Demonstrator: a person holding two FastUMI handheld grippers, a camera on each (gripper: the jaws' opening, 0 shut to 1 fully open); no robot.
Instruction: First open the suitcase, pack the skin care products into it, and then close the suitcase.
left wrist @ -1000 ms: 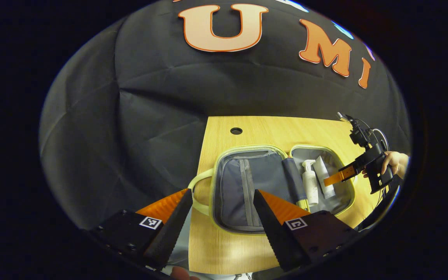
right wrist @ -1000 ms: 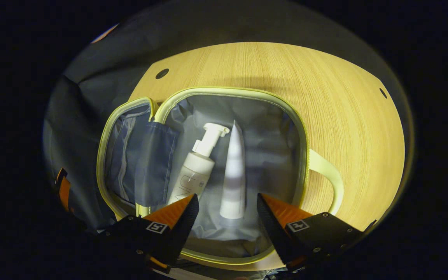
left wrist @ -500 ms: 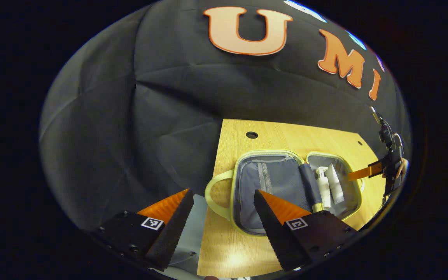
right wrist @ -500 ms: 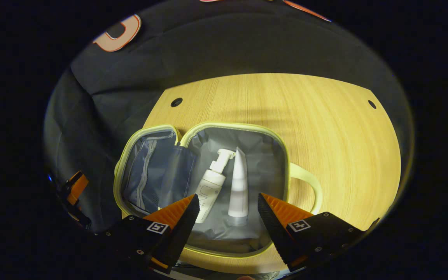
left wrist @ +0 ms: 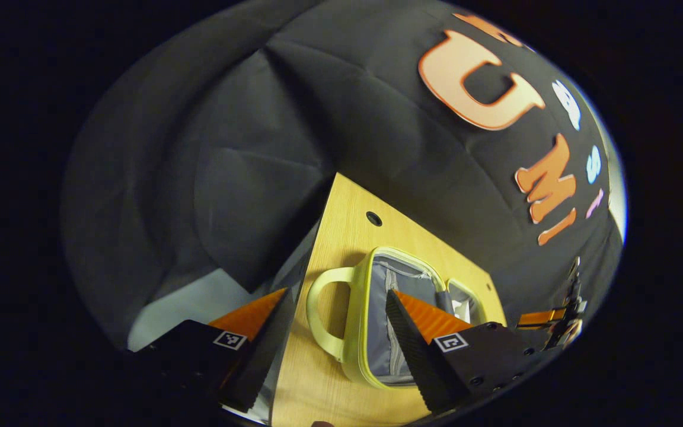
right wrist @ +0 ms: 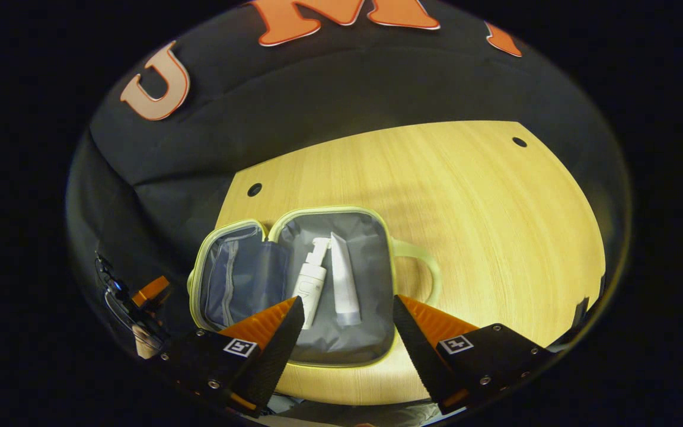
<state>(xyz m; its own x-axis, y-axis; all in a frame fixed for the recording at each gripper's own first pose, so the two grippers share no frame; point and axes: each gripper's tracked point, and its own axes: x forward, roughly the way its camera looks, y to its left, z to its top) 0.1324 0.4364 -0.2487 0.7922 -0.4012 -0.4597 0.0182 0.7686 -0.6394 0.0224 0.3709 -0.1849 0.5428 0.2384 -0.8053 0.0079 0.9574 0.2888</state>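
The suitcase (right wrist: 377, 279) lies open flat on the wooden table (right wrist: 495, 237), pale green rim, grey lining. In its right half lie a white pump bottle (right wrist: 310, 281) and a white tube (right wrist: 344, 279), side by side. My right gripper (right wrist: 346, 350) hangs open above the near edge of that half, nothing between its fingers. In the left gripper view the suitcase (left wrist: 358, 320) appears tilted, its looped handle (left wrist: 321, 314) nearest. My left gripper (left wrist: 335, 350) is open and empty, above the table's left edge. The right gripper (left wrist: 546, 320) also shows far right there.
The table (left wrist: 341, 237) has round cable holes (right wrist: 254, 190) at its far corners. The suitcase's left half has a zipped mesh pocket (right wrist: 229, 284). The left gripper (right wrist: 140, 302) sits at the lower left of the right gripper view.
Both grippers have pulled back and up from the suitcase, which looks smaller now. The left gripper view has also rolled, tilting the table. The bottle and tube stay put.
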